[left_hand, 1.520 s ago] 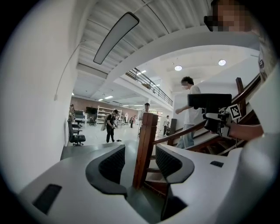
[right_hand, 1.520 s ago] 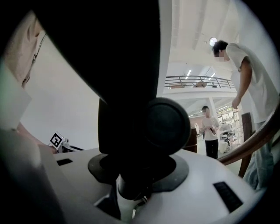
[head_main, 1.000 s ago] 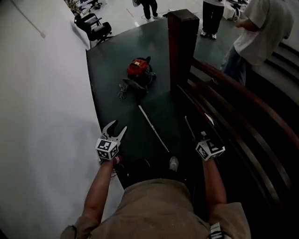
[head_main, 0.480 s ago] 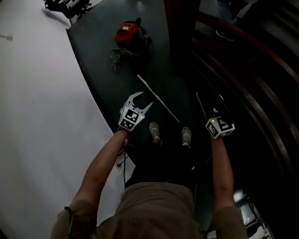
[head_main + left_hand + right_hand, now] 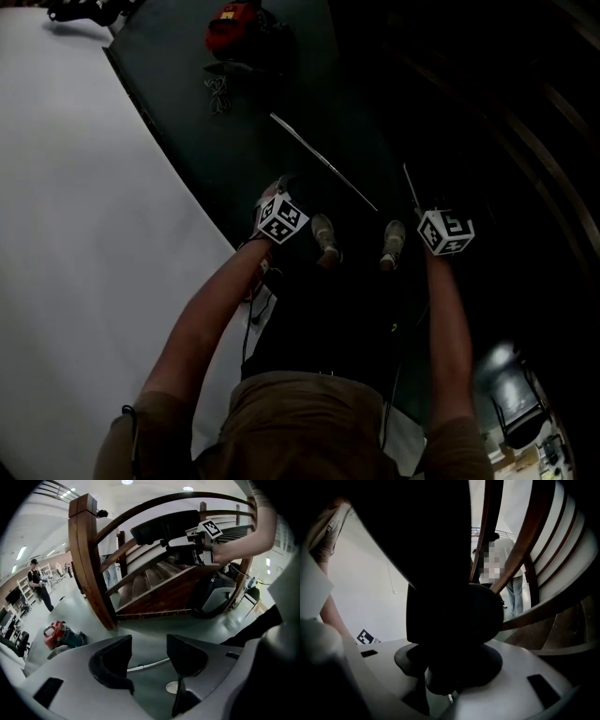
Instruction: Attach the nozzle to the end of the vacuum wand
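The dark green floor [image 5: 234, 141] runs between a curved white wall [image 5: 75, 234] on the person's left and a wooden staircase [image 5: 89, 564] with a bent handrail on the right. A red vacuum cleaner [image 5: 232, 26] sits on the floor far ahead of the person, a cable bundled just beside it. The vacuum wand [image 5: 323, 173] lies flat on the floor between the cleaner and the person's shoes [image 5: 325, 239], well apart from both grippers. The black nozzle [image 5: 450, 620] is off the floor, carried in the right gripper [image 5: 450, 667]. That gripper's fingers pinch the nozzle's neck, and the broad head stands up and blocks most of the right gripper view. The left gripper [image 5: 150, 660] points down at the floor. Its fingers are spread with nothing between them, and the wand shows on the floor through the gap. Both grippers are held low, beside the shoes.
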`<action>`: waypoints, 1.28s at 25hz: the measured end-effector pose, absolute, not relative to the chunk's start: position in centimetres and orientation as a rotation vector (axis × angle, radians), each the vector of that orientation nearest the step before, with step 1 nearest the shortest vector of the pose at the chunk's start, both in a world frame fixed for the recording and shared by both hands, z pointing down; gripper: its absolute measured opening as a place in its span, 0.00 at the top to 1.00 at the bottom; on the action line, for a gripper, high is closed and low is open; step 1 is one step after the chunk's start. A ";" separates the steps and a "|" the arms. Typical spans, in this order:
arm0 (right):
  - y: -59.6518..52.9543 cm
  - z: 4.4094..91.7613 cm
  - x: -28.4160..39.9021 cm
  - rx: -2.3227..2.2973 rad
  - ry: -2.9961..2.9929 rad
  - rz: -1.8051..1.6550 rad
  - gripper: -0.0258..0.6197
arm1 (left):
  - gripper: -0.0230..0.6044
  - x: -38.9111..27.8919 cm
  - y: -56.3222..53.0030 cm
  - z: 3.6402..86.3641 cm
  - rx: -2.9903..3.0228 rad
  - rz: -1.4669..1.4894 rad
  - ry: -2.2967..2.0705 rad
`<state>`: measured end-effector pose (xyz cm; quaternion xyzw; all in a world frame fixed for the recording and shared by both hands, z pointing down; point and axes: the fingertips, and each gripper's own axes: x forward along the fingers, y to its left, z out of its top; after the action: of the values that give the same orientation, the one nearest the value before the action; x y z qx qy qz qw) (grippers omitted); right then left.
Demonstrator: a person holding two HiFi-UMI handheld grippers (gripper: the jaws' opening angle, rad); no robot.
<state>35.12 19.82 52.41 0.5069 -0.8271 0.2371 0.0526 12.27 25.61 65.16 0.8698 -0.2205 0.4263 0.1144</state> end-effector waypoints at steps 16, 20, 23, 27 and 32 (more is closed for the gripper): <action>17.5 85.4 33.1 1.503 -2.446 0.992 0.70 | 0.58 19.3 31.8 111.8 2.595 1.861 0.255; 19.3 93.3 34.2 1.482 -2.419 1.065 0.70 | 0.58 20.2 34.5 123.0 2.543 2.027 0.461; 19.4 96.8 34.8 1.467 -2.410 1.029 0.70 | 0.53 21.3 35.2 129.8 2.549 2.129 0.605; 20.8 100.5 36.3 1.505 -2.363 1.034 0.70 | 0.52 21.7 36.9 136.2 2.551 2.286 0.914; 21.2 101.0 37.6 1.546 -2.317 1.063 0.70 | 0.70 20.9 37.1 136.5 2.473 2.289 1.042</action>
<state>37.55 21.17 100.98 0.5168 -0.7747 0.3555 0.0802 20.94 37.08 136.46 0.6882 0.2899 0.6369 -0.1918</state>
